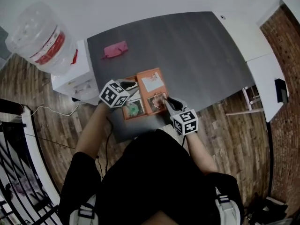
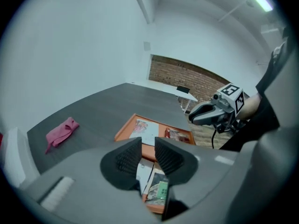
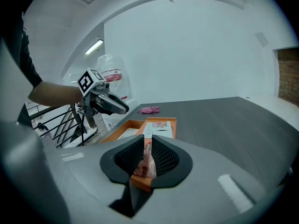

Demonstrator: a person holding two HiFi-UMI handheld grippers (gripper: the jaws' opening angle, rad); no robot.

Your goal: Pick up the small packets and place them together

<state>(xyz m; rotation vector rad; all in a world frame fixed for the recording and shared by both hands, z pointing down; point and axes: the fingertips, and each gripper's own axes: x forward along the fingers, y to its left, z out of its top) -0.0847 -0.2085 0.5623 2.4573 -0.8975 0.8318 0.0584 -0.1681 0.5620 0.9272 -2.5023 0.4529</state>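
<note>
the jaws of the right gripper (image 3: 147,147) pinch a reddish packet (image 3: 145,164) over the orange tray (image 3: 117,127) on the dark tabletop (image 3: 224,120), while the jaws of the left gripper (image 2: 148,147) stand narrowly apart on nothing, with a white packet (image 2: 142,172) and a green packet (image 2: 161,190) lying in the tray just below their gap.
</note>
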